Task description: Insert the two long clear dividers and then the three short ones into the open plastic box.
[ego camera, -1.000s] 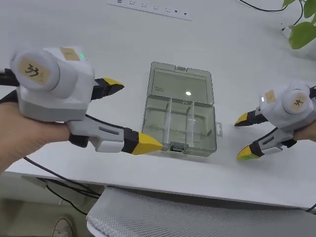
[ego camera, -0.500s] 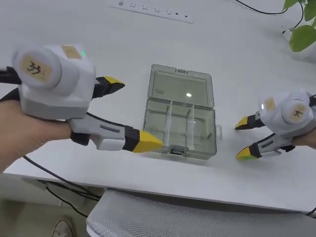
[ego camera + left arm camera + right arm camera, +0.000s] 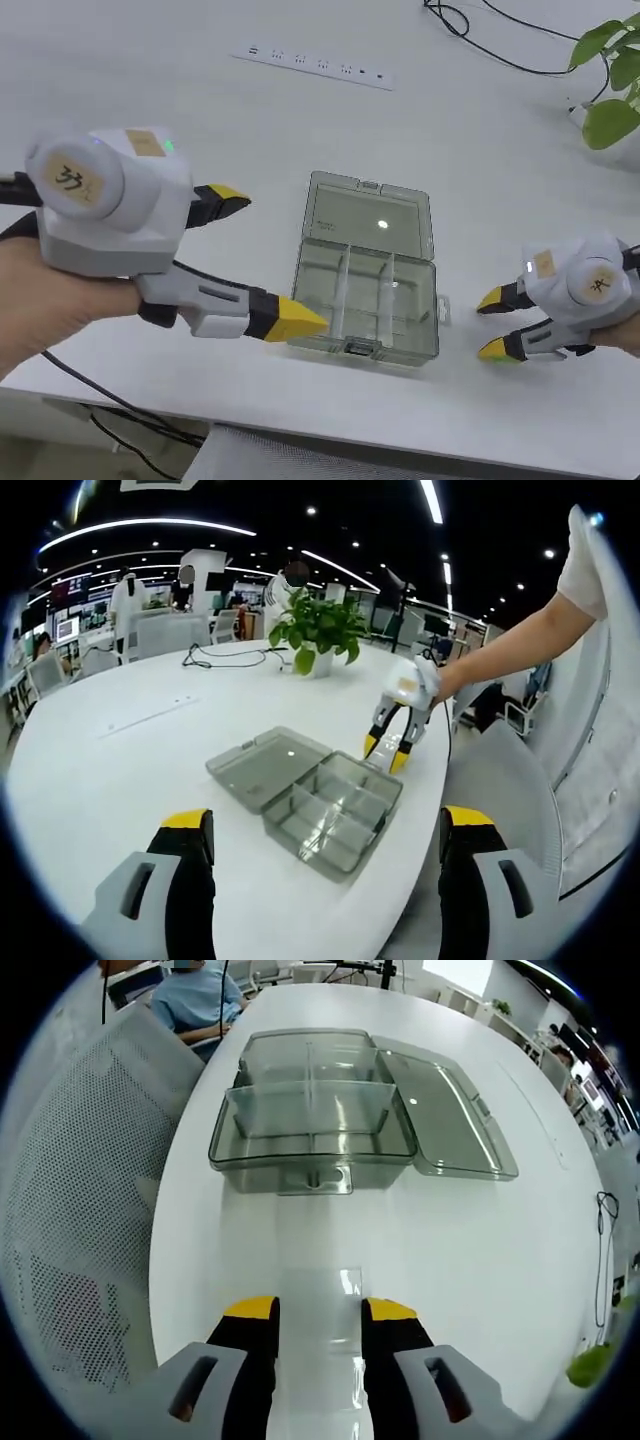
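The open plastic box (image 3: 362, 347) sits mid-table with its lid (image 3: 370, 205) flat on the far side and two long dividers (image 3: 340, 290) seated inside, so the short ones seem next. A clear short divider (image 3: 443, 312) lies just right of the box. The right gripper (image 3: 492, 323), part-open and empty, must close on it. The left gripper (image 3: 275, 258) hovers left, gaping and empty.

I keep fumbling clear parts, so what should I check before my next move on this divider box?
1. Lid of the box open: ok.
2. Two long dividers upright inside: ok.
3. Three short dividers fitted: cannot tell.
4. Jaws of left claw open: ok.
5. Jaws of right claw open: ok.
6. Both claws clear of the box: ok.
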Tool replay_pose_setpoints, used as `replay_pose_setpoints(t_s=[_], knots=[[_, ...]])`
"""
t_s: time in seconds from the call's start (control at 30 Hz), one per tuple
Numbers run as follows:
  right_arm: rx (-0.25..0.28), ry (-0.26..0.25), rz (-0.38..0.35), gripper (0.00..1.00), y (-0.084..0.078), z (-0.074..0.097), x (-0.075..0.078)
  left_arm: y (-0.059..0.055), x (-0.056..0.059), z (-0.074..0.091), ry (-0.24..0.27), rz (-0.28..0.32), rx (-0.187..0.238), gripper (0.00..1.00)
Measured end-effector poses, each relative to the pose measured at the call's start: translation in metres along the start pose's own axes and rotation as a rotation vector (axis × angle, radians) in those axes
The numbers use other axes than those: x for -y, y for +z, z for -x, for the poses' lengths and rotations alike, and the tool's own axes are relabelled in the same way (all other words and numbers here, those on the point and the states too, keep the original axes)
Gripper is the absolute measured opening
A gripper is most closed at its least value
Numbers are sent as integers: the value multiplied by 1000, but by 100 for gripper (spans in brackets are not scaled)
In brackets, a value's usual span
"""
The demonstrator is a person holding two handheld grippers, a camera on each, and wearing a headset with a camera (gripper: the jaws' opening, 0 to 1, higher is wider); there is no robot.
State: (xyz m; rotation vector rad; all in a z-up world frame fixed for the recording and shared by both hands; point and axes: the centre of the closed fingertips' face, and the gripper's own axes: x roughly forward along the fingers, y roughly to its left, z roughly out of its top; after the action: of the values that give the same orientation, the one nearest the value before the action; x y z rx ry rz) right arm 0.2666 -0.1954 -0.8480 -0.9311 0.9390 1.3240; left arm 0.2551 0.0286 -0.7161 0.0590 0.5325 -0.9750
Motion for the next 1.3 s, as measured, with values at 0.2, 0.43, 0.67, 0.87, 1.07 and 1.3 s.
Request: replay_pose_setpoints(t_s=[0.2,0.43,0.67,0.87,1.07,1.3], knots=[[-4,-2,-1,33,-3,0,2,1,-1,2,3,0,-1,95],[7,-37,-12,33,-4,5,7,6,-1,1,-1,-8,3,95],[34,-77,-13,32,5,17,9,11,2,-2,-17,-18,1,95],[48,-122,24,32,21,32,7,18,5,-1,-22,-14,13,93],[66,-167,44,32,37,49,4,22,11,-2,-33,6,25,90],[97,-224,57,32,61,72,-3,28,18,-4,-52,73,43,85]])
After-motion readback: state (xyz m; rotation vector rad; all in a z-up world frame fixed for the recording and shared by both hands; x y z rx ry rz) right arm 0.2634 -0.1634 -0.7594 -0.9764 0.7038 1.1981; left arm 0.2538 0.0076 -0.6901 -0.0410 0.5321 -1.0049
